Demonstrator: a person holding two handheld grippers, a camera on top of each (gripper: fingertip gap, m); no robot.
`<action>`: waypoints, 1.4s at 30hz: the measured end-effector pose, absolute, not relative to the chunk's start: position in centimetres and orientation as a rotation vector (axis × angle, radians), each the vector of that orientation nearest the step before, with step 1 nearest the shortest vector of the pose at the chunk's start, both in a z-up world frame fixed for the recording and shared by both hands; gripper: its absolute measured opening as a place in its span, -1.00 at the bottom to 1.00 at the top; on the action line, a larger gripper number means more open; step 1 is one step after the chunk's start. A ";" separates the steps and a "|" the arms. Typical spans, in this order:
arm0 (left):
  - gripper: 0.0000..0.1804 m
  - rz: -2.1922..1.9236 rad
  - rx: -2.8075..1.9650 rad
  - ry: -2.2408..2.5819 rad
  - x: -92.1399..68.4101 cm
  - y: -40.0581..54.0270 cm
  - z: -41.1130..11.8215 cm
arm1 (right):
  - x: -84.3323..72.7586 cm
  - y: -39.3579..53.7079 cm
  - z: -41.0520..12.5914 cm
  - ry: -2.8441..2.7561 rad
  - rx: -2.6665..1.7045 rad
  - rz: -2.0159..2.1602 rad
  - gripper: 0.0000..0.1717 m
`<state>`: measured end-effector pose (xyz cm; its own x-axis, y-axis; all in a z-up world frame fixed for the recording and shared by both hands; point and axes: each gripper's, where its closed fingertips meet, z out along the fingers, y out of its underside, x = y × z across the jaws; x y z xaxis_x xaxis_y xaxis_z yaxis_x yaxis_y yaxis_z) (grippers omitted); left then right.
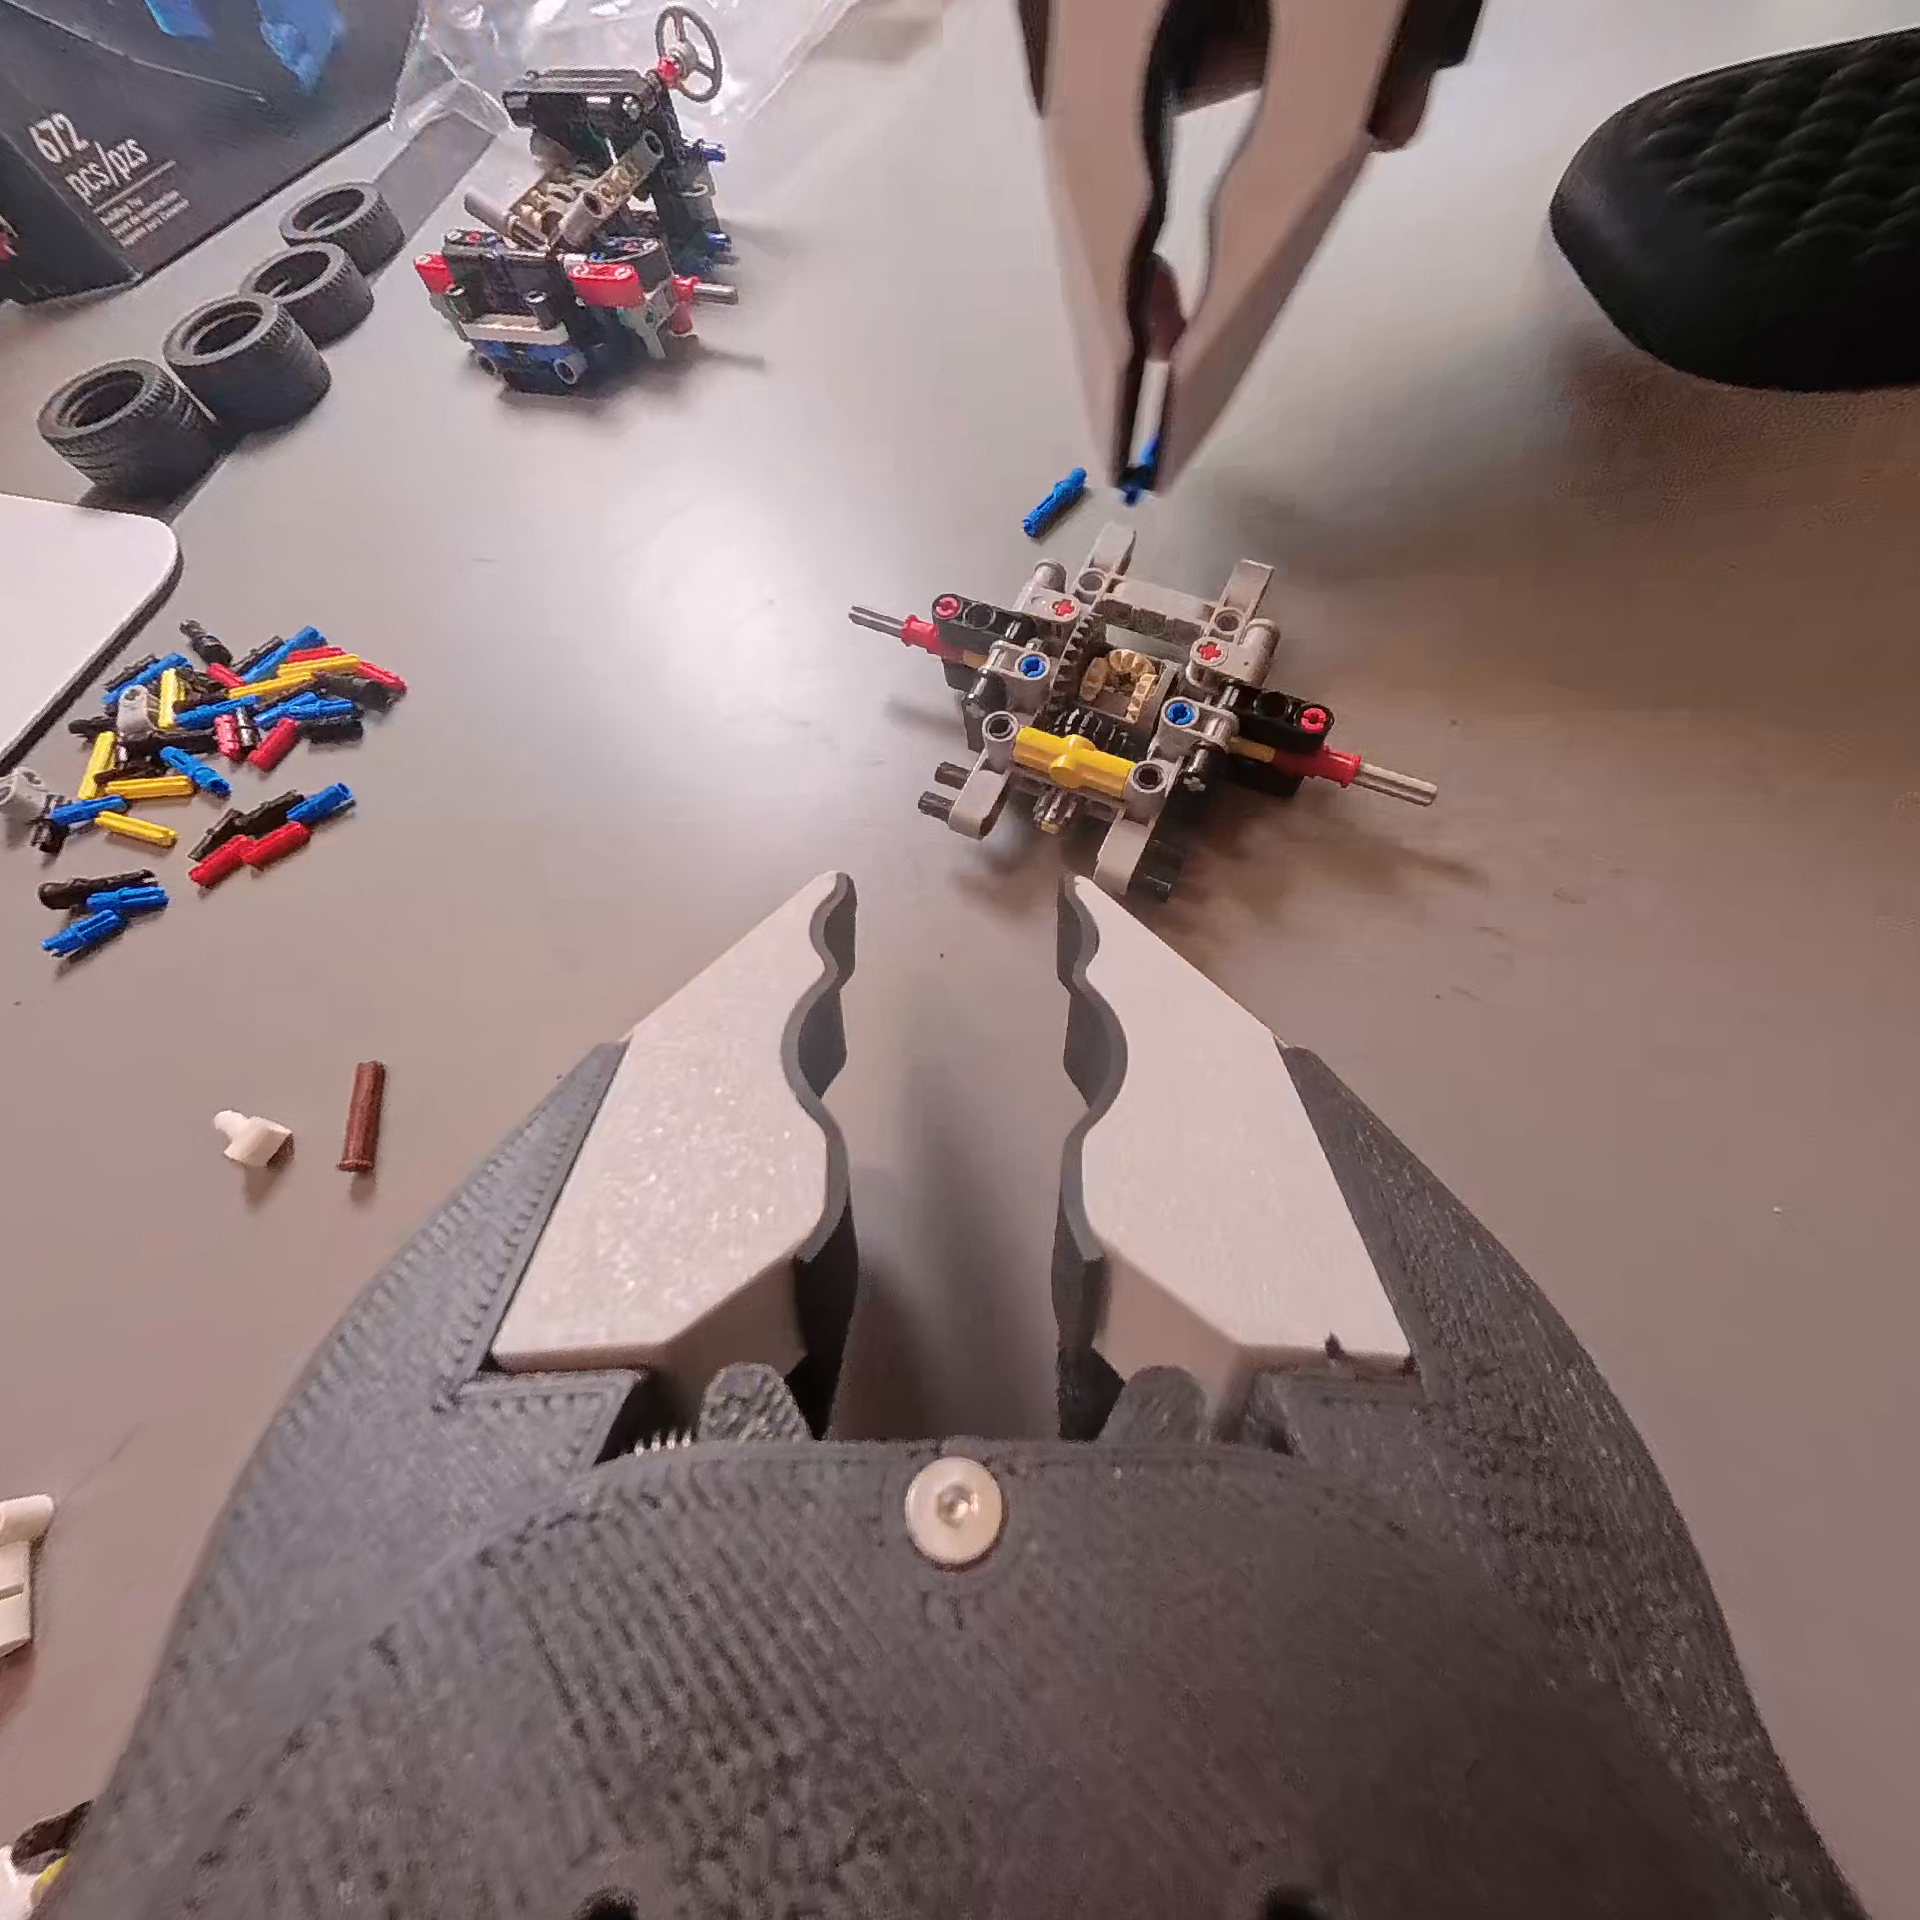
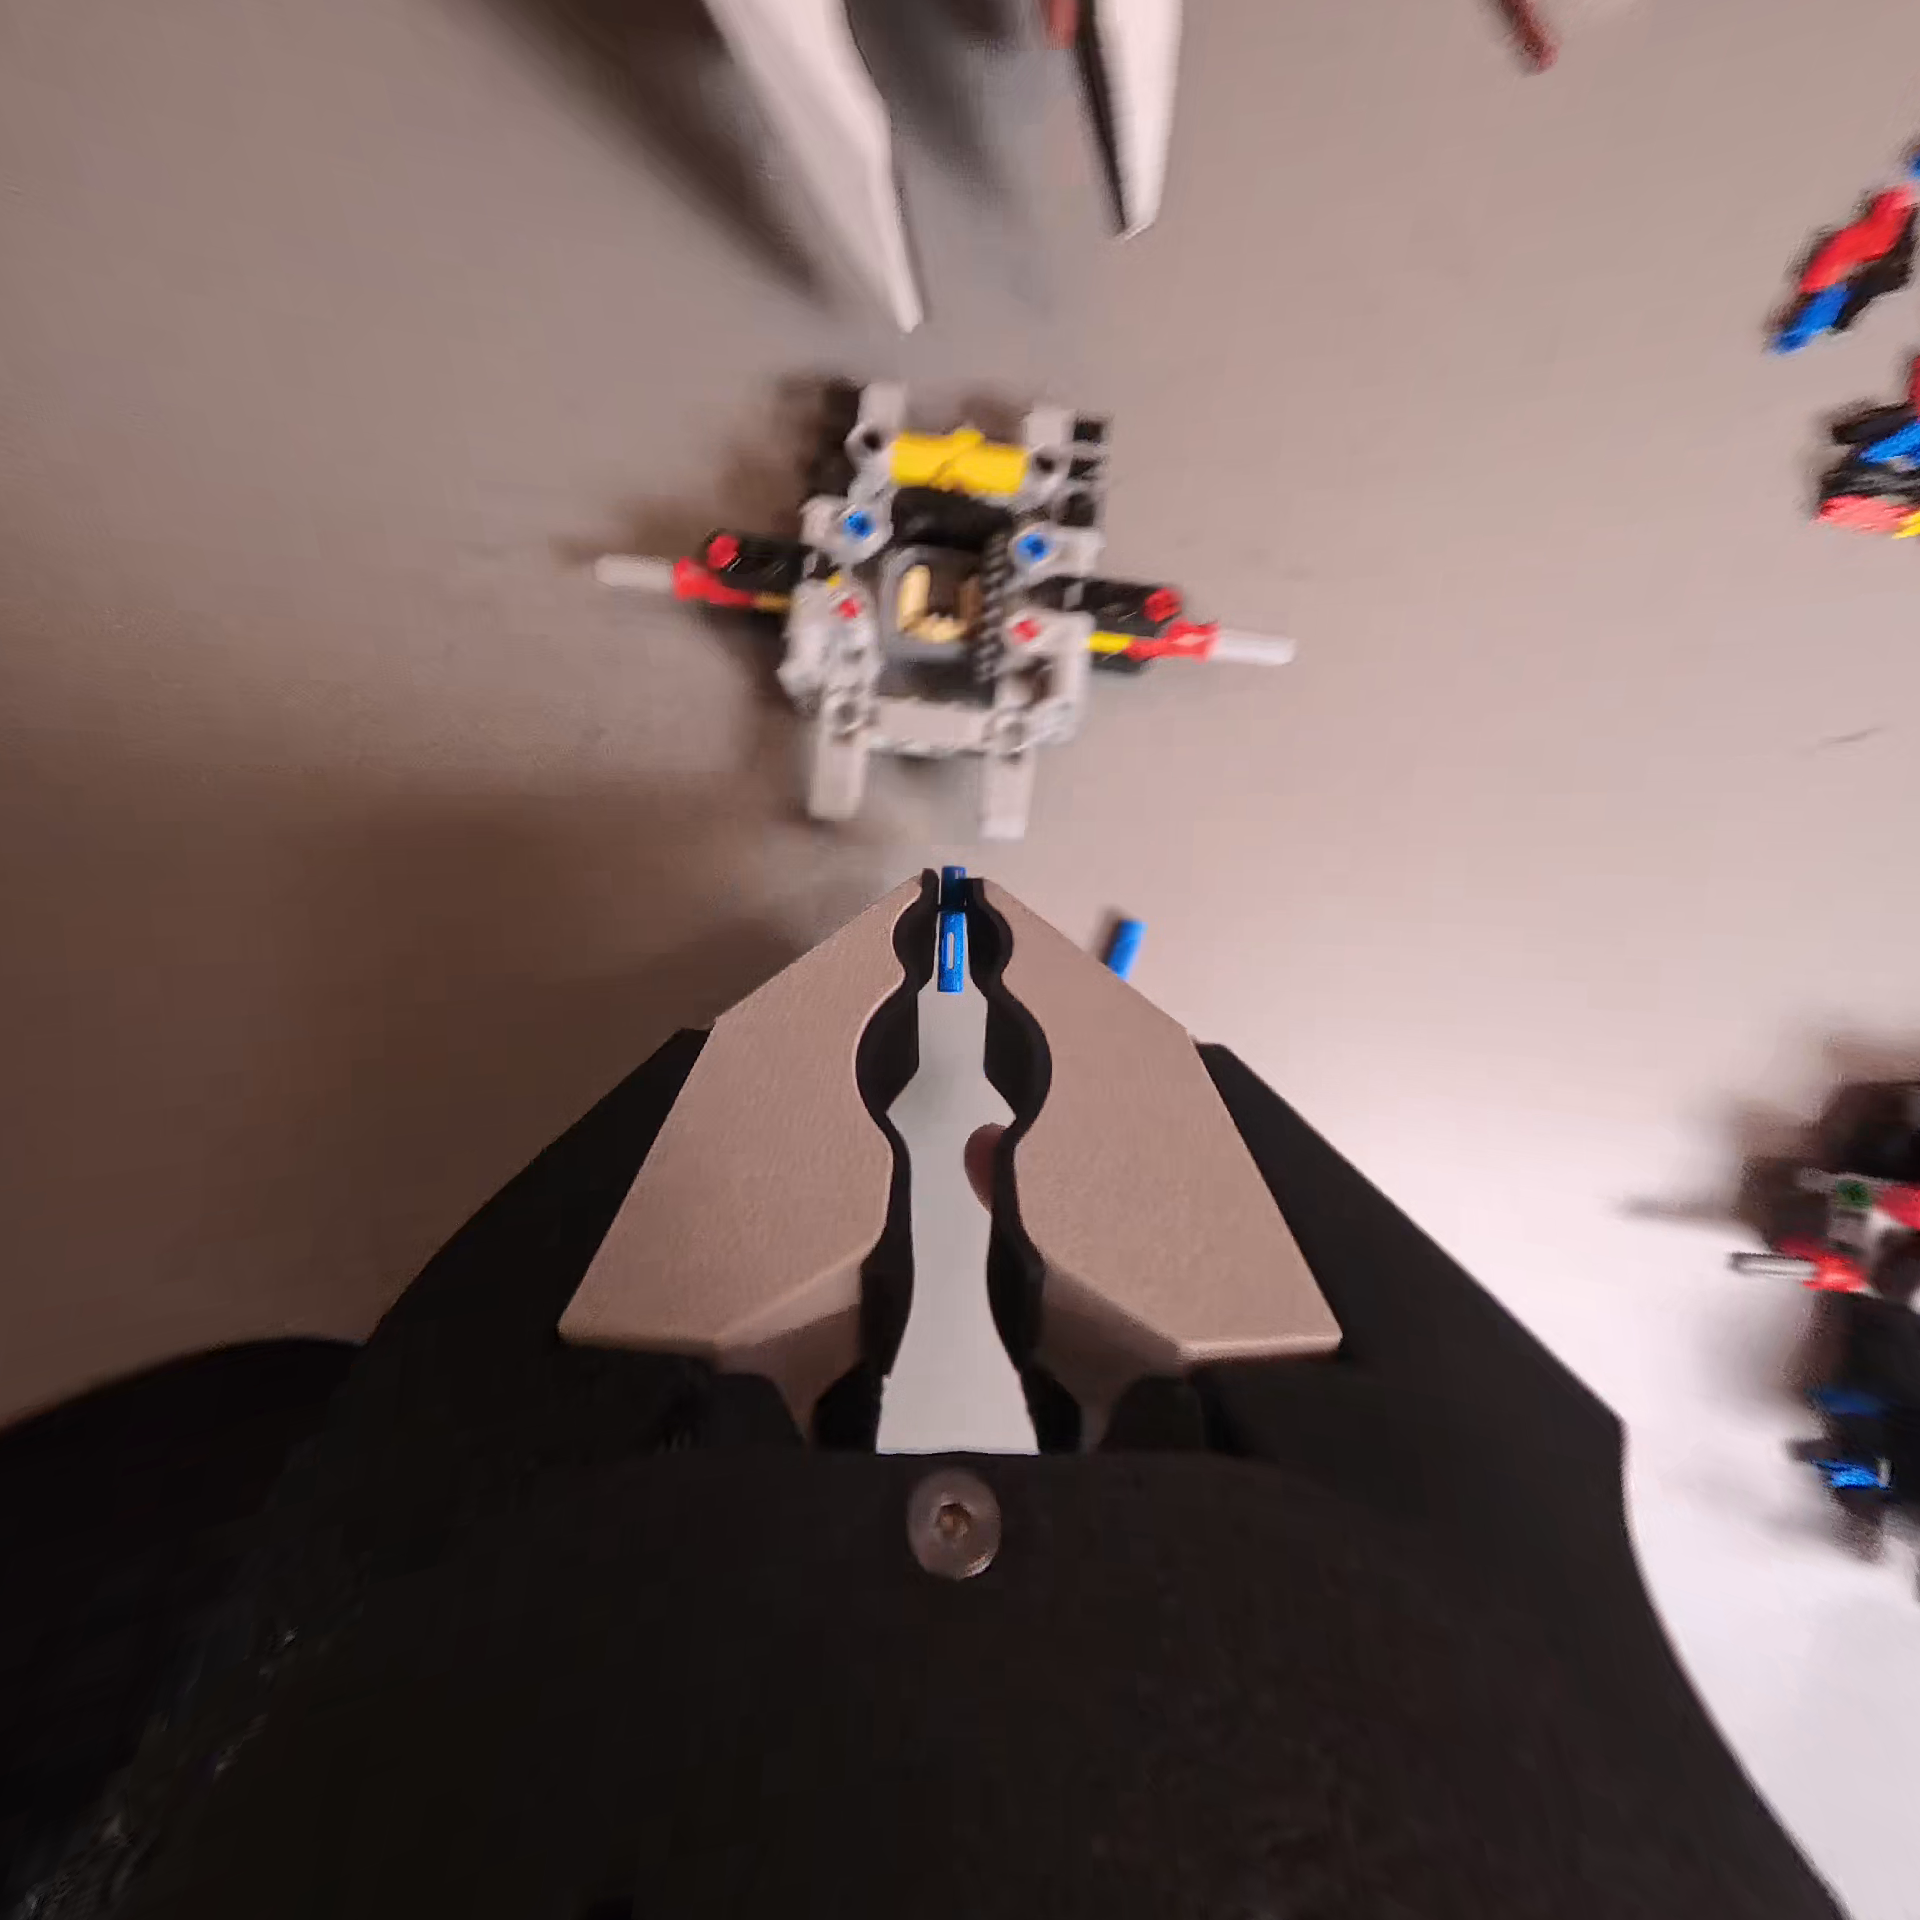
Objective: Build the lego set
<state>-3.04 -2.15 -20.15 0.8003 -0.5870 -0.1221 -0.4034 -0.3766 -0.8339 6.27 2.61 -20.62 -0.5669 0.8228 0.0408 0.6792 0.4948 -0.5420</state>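
Spread and bare, the left claw [image 1: 956,914] hovers over the table [image 1: 623,582], just near of a gray gear assembly [image 1: 1127,717]. Right wrist view: the right claw [image 2: 951,891] pinches a blue pin [image 2: 951,951], another blue pin [image 2: 1122,945] lying just right.

- The desk [image 1: 623,540] is a plain grey-brown surface.
- A small grey, black and yellow brick model with a gear [image 1: 1132,717] sits near the middle.
- A loose blue pin [image 1: 1054,503] lies just beyond it.
- A heap of blue, red, yellow and black pins [image 1: 208,738] lies to the left.
- A brown pin [image 1: 363,1117] and a white piece [image 1: 252,1135] lie nearer.
- Four black tyres [image 1: 223,343] stand in a row beside a dark box [image 1: 125,135].
- A larger black brick model [image 1: 582,249] stands farther back.
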 end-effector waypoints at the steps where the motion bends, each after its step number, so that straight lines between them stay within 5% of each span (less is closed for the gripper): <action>1: -0.58 -0.228 -2.020 0.741 -3.0 -2.1 -20.2 | 7.0 2.1 -21.3 -2.469 -1.243 0.649 -0.97; 42: -0.58 -0.215 -2.020 0.772 -2.5 -2.8 -20.4 | 5.2 0.9 -20.0 -2.149 -1.199 0.866 -0.64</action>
<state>-2.55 -2.77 -20.43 0.7868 -0.5991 -0.1485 -0.4359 -0.3689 -0.8209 5.21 0.86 -20.04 -0.4685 0.8733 0.1340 0.5361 0.4016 -0.7425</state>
